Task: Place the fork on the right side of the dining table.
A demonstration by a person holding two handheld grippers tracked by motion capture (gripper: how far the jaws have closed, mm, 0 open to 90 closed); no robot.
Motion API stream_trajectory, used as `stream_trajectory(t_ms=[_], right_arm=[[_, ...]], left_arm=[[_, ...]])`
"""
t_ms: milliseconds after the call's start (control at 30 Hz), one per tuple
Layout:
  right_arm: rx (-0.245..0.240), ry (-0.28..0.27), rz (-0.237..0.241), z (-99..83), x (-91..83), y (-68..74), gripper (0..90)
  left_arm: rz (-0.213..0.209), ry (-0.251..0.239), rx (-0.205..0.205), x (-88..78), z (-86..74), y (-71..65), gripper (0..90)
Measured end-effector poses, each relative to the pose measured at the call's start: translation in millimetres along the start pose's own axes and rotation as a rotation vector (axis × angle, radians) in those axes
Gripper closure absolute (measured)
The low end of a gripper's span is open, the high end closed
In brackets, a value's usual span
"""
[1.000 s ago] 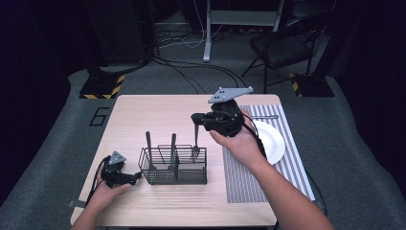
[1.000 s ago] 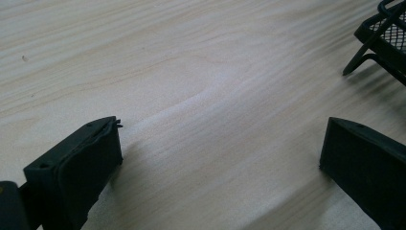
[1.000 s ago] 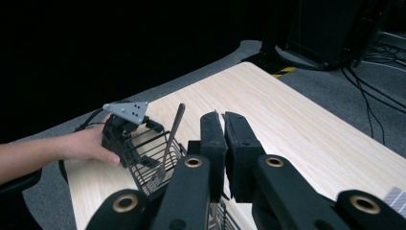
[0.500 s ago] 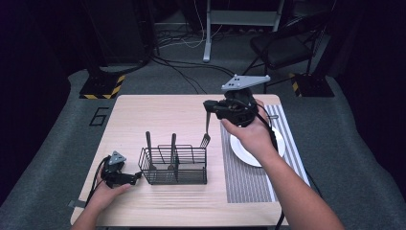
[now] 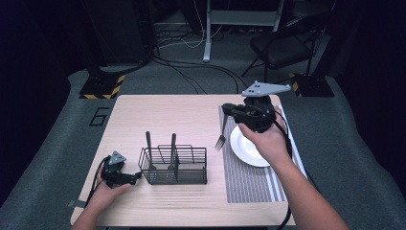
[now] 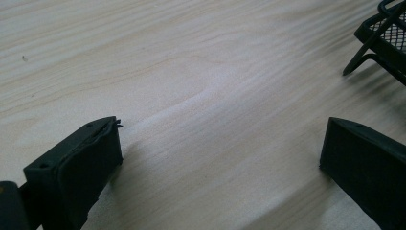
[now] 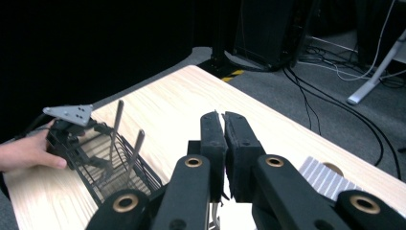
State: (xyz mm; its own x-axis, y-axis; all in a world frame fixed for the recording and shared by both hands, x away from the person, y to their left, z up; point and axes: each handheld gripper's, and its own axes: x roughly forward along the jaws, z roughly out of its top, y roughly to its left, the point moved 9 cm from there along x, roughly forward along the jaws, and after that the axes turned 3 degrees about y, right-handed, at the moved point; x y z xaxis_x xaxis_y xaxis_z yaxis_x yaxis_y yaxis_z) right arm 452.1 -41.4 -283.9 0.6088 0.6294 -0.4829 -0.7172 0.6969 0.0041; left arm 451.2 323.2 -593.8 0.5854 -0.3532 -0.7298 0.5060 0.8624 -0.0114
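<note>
Looks like table-setting under way; one fork (image 5: pixel 221 132) pinched between the right gripper (image 5: pixel 229 113) jaws, hanging just left of the plate (image 5: pixel 249 148) over the striped mat (image 5: pixel 249 182); two utensils left in the basket (image 5: pixel 173 166); left gripper (image 5: pixel 130 178) spread wide, resting on the table (image 5: pixel 182 115) beside it.

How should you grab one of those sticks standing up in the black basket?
Probably by the bare top of a handle, coming straight down from above. Both utensils stand nearly upright in the wire basket, their lower ends behind its mesh walls, so only the tops poke free. Close the jaws across the thin handle, then lift straight up.
</note>
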Motion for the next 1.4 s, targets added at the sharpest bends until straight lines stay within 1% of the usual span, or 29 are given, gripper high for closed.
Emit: stream_trajectory(t_ms=[167,267,367,400,433,667,833,1133,1333,1400], right_arm=[[0.009,0.006,-0.009,-16.0,2.6,-4.5,86.9],[0.022,0.003,-0.014,-26.0,4.1,-7.4,87.0],[0.043,0.012,-0.018,-36.0,6.0,-9.4,86.9],[0.037,0.011,-0.022,-39.0,6.8,-10.9,87.0],[0.048,0.014,-0.027,-43.0,7.6,-11.9,87.0],[0.082,0.029,-0.044,-66.6,12.5,-18.7,86.9],[0.086,0.033,-0.064,-80.8,15.4,-21.6,86.9],[0.094,0.049,-0.085,-99.8,19.6,-24.7,86.9],[0.092,0.047,-0.111,-111.9,20.0,-27.3,86.9],[0.099,0.046,-0.116,-115.7,20.0,-28.2,86.9]], left_arm=[[0.001,-0.001,0.000,0.0,0.0,0.1,0.2],[0.000,0.000,0.000,0.0,0.0,0.0,0.2],[0.001,-0.001,0.000,0.0,0.0,0.1,0.2],[0.001,0.000,0.000,0.0,0.0,0.1,0.2],[0.001,0.000,0.000,0.0,0.0,0.1,0.2],[0.001,0.000,0.000,0.0,0.0,0.1,0.2],[0.001,0.000,0.000,0.0,0.0,0.0,0.2],[0.001,0.000,0.000,0.0,0.0,0.1,0.2],[0.001,0.000,0.000,0.0,0.0,0.1,0.2],[0.001,0.000,0.000,0.0,0.0,0.1,0.2]])
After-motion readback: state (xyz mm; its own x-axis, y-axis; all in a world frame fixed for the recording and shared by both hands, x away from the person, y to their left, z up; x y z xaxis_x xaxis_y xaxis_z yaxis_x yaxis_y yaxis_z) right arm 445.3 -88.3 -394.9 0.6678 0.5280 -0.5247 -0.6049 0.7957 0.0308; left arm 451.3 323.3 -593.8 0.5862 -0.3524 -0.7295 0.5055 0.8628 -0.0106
